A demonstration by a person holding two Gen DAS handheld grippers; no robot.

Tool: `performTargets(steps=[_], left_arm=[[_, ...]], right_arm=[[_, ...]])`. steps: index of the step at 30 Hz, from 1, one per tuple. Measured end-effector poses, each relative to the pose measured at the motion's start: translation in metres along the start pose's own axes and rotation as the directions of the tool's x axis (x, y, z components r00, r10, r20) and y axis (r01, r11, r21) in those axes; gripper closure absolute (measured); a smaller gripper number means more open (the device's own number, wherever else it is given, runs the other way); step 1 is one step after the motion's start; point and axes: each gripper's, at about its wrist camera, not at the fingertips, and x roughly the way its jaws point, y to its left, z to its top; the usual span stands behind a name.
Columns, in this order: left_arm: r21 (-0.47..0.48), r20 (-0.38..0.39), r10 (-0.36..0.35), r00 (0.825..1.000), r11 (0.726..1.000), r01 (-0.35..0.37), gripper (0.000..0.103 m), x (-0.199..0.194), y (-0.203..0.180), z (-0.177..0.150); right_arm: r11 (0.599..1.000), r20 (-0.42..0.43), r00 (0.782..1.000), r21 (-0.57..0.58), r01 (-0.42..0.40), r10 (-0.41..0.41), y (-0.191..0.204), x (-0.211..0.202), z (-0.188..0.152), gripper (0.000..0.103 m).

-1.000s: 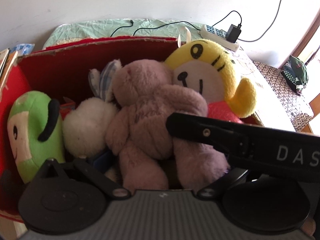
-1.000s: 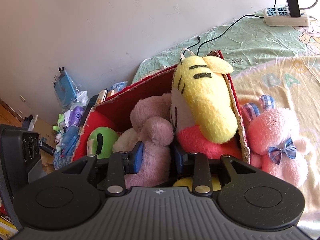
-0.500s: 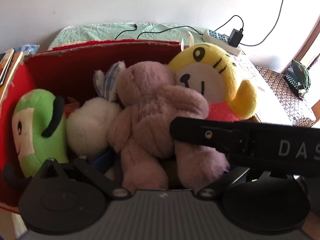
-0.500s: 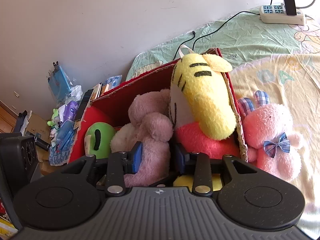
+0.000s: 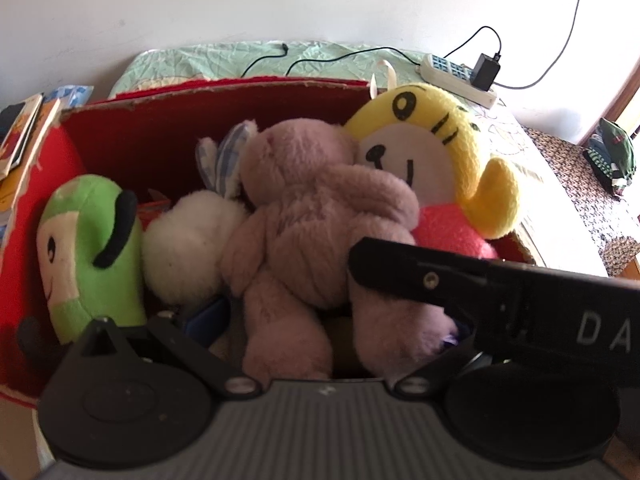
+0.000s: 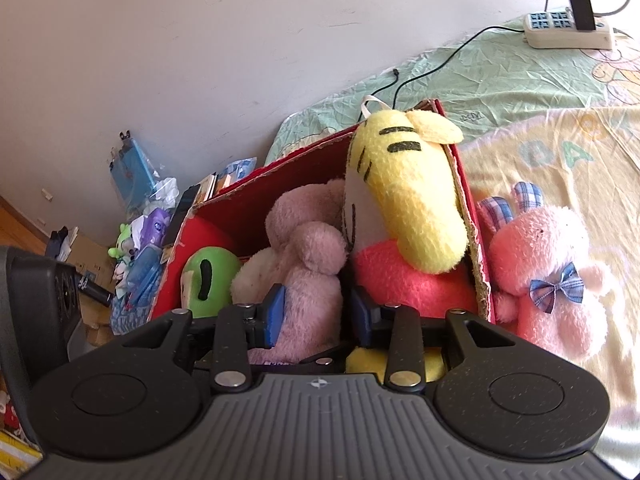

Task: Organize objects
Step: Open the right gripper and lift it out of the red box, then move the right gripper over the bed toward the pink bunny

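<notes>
Mauve plush bear (image 6: 308, 276) lies in red cardboard box (image 6: 256, 196), leg clamped between right gripper (image 6: 316, 316) pads. Left gripper (image 5: 320, 344) at box near edge, grip unclear. Beyond bear: yellow plush (image 6: 404, 196). Outside box wall: pink plush (image 6: 548, 268).

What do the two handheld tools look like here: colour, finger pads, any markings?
Both are black plastic with a ribbed grey front deck flanked by round discs. The right tool has blue finger pads and silver pivot screws. White letters "DA" mark its side in the left view.
</notes>
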Motion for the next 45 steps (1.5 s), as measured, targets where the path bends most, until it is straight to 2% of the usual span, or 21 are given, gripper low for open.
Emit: performTargets(steps=[4,11,19,26,33,40,45], left_arm=[[-0.030,0.000,0.047,0.999,0.998,-0.047,0.001,-0.007,-0.006,-0.001],[-0.080,0.003,0.136,0.991,0.988,-0.135,0.001,-0.021,-0.017,-0.001],[-0.074,0.023,0.251,0.968,0.966,-0.248,0.001,-0.040,-0.039,-0.002],[-0.108,0.023,0.310,0.951,0.946,-0.306,0.001,-0.053,-0.053,-0.010],[-0.136,0.003,0.332,0.943,0.935,-0.329,0.001,-0.060,-0.066,-0.023],[-0.134,-0.009,0.288,0.958,0.949,-0.286,0.001,-0.057,-0.079,-0.041],[-0.117,-0.045,0.234,0.971,0.964,-0.238,0.001,-0.040,-0.088,-0.056]], right_arm=[[1.000,-0.019,0.999,-0.014,-0.029,0.028,-0.003,-0.004,0.004,0.065],[0.991,-0.064,0.989,-0.011,-0.131,0.130,-0.015,-0.013,0.012,0.066],[0.977,-0.104,0.972,-0.003,-0.213,0.212,-0.026,-0.024,0.020,0.061],[0.962,-0.130,0.956,-0.030,-0.270,0.264,-0.034,-0.037,0.024,0.062],[0.947,-0.144,0.940,-0.038,-0.319,0.311,-0.042,-0.053,0.022,0.061],[0.934,-0.169,0.924,-0.039,-0.354,0.343,-0.056,-0.070,0.014,0.062],[0.942,-0.180,0.929,-0.032,-0.334,0.323,-0.074,-0.077,0.005,0.062]])
